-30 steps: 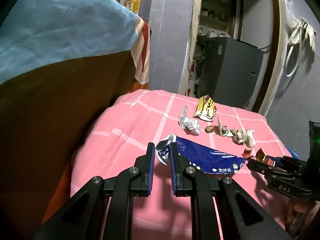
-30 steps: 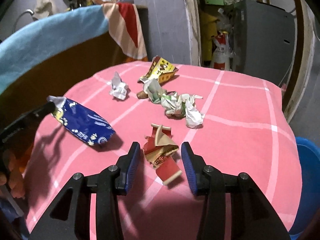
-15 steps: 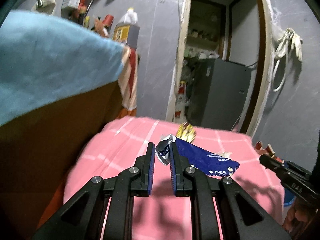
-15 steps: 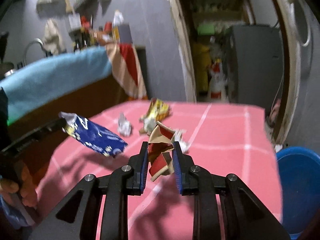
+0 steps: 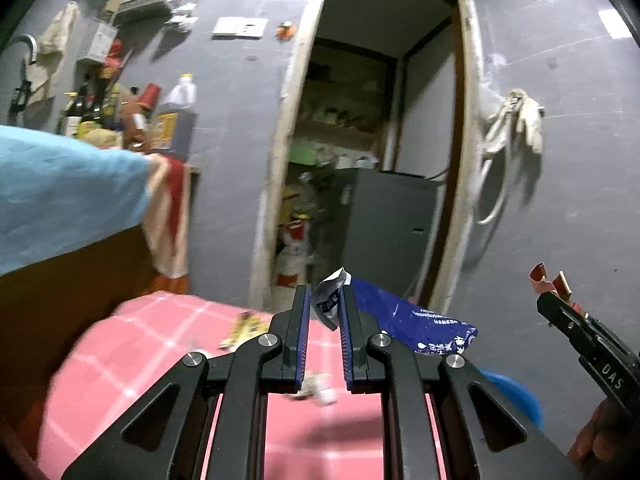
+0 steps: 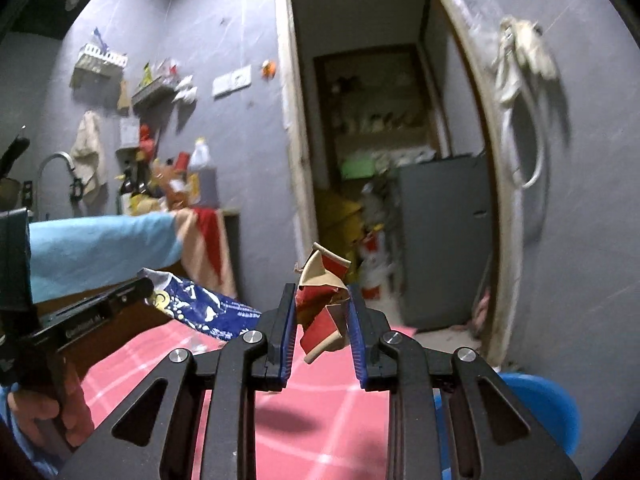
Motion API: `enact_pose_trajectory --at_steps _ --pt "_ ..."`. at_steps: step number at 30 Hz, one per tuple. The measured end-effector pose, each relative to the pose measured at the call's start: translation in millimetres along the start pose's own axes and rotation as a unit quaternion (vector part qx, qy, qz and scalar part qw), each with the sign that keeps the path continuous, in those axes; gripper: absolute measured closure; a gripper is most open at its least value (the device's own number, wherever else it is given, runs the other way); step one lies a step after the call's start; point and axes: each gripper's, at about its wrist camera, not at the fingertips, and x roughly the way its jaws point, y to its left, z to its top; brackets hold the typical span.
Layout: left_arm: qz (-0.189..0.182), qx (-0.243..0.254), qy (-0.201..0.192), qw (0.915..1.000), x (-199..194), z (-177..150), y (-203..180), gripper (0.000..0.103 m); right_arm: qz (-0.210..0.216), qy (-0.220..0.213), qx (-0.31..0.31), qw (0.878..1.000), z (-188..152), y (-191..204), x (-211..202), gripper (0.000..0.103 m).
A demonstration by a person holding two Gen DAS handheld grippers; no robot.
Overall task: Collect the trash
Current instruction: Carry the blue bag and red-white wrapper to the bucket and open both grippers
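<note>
My left gripper (image 5: 325, 300) is shut on the crumpled end of a blue snack bag (image 5: 404, 316) and holds it high above the pink checked table (image 5: 132, 352). The bag also shows in the right wrist view (image 6: 200, 308). My right gripper (image 6: 322, 304) is shut on a crushed red and tan paper cup (image 6: 320, 300), also lifted above the table (image 6: 320, 420). The cup's tip shows in the left wrist view (image 5: 546, 278). A yellow wrapper (image 5: 244, 328) and crumpled white paper (image 5: 320, 386) lie on the table below.
A blue bin (image 6: 536, 408) stands on the floor at the table's right; it also shows in the left wrist view (image 5: 512, 396). A doorway with a grey cabinet (image 5: 384, 224) is ahead. A blue-covered counter (image 5: 60, 196) stands at the left.
Both grippers have risen well above the table with their trash. The right gripper closed on the crushed cup and lifted it. The table has dropped low in both views.
</note>
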Motion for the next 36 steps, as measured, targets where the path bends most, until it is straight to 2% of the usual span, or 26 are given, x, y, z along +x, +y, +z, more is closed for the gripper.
enact_pose_trajectory --at_steps 7,11,15,25,31,36 --pt "-0.046 0.002 -0.015 0.9989 25 -7 -58 0.092 -0.083 -0.035 0.006 0.996 -4 -41 -25 0.081" --pt "-0.066 0.012 -0.005 0.9977 39 -16 -85 0.092 -0.127 -0.044 0.009 0.991 -10 -64 -33 0.081" --pt "-0.082 0.03 0.015 0.996 53 -28 -107 0.091 -0.153 -0.039 0.021 0.987 -19 -86 -35 0.081" --pt "-0.125 0.045 0.111 0.9849 96 -53 -143 0.091 -0.177 0.0 0.069 0.982 -49 -126 -27 0.081" --pt "-0.112 0.047 0.165 0.9789 122 -69 -154 0.091 -0.178 0.039 0.094 0.979 -70 -142 -12 0.081" --pt "-0.114 0.031 0.22 0.9683 142 -83 -155 0.091 -0.173 0.072 0.121 0.975 -82 -153 1 0.079"
